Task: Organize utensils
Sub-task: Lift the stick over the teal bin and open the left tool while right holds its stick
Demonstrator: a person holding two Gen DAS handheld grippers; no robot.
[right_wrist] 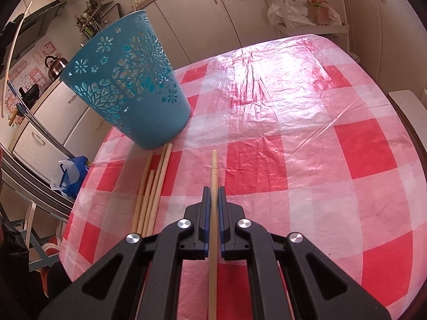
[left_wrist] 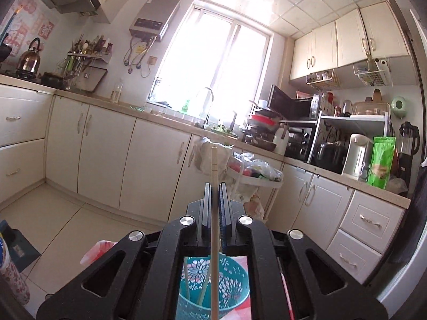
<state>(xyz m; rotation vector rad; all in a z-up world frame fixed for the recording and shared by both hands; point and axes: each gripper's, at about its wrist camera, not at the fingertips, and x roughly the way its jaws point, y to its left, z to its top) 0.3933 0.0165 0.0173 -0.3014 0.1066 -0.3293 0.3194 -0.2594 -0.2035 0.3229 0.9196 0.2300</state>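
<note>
My left gripper (left_wrist: 214,186) is shut on a wooden chopstick (left_wrist: 214,165) and holds it high above the teal perforated basket (left_wrist: 234,288). Two chopsticks (left_wrist: 202,290) stand inside the basket below. My right gripper (right_wrist: 213,190) is shut on another wooden chopstick (right_wrist: 214,168) low over the red-and-white checked tablecloth (right_wrist: 293,133). The teal basket (right_wrist: 125,80) stands at the table's far left in the right wrist view. Several loose chopsticks (right_wrist: 152,186) lie on the cloth left of my right gripper, just in front of the basket.
Kitchen cabinets (left_wrist: 149,160) and a cluttered counter (left_wrist: 320,168) ring the room. A white cart with bags (left_wrist: 256,176) stands beyond the table. The table's left edge (right_wrist: 77,200) drops to a chair and a blue bag (right_wrist: 74,170).
</note>
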